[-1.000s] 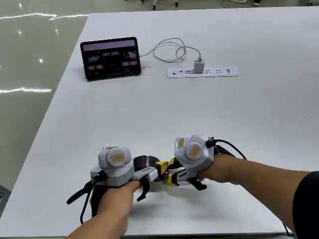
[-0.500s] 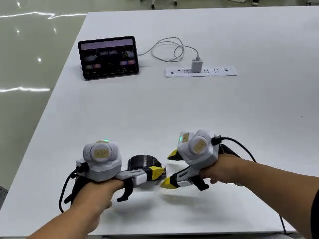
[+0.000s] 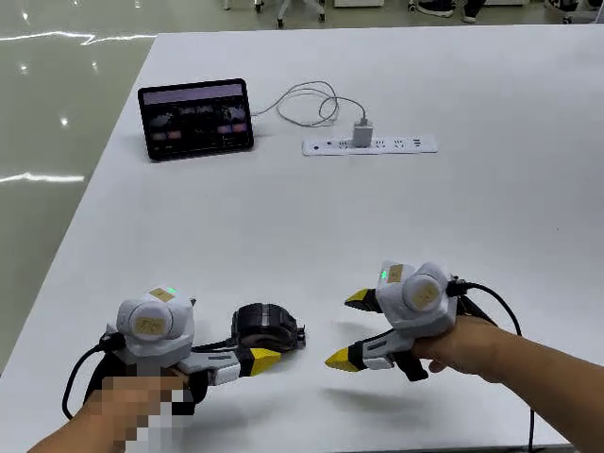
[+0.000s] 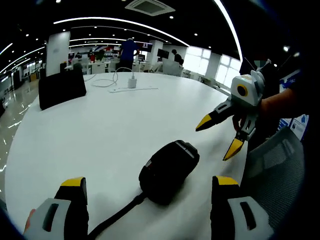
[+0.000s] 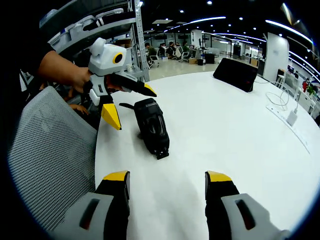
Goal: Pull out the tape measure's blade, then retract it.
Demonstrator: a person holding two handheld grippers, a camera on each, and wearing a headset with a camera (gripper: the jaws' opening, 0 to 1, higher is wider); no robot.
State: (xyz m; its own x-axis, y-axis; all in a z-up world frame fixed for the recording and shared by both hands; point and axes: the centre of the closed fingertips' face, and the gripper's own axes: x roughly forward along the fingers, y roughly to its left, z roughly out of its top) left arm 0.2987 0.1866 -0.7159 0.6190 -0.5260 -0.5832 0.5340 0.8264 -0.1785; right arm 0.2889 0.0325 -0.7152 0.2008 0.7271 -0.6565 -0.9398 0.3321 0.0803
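A black tape measure lies on the white table near its front edge, blade drawn in, with a black strap trailing from it. My left gripper stands open just left of it, yellow-tipped jaws on either side of the strap end, not touching the case. In the left gripper view the tape measure sits just ahead of the open left gripper. My right gripper is open and apart, to the right of the tape. In the right gripper view the tape measure lies ahead of the right gripper.
A tablet stands at the far left of the table. A white power strip with a charger and a looped cable lies behind. The table's left edge drops to a shiny floor. A mesh chair is near the front edge.
The two grippers, close together at the tape measure a second ago, have drawn apart: left one leftward, right one rightward. The tape measure now lies free on the table.
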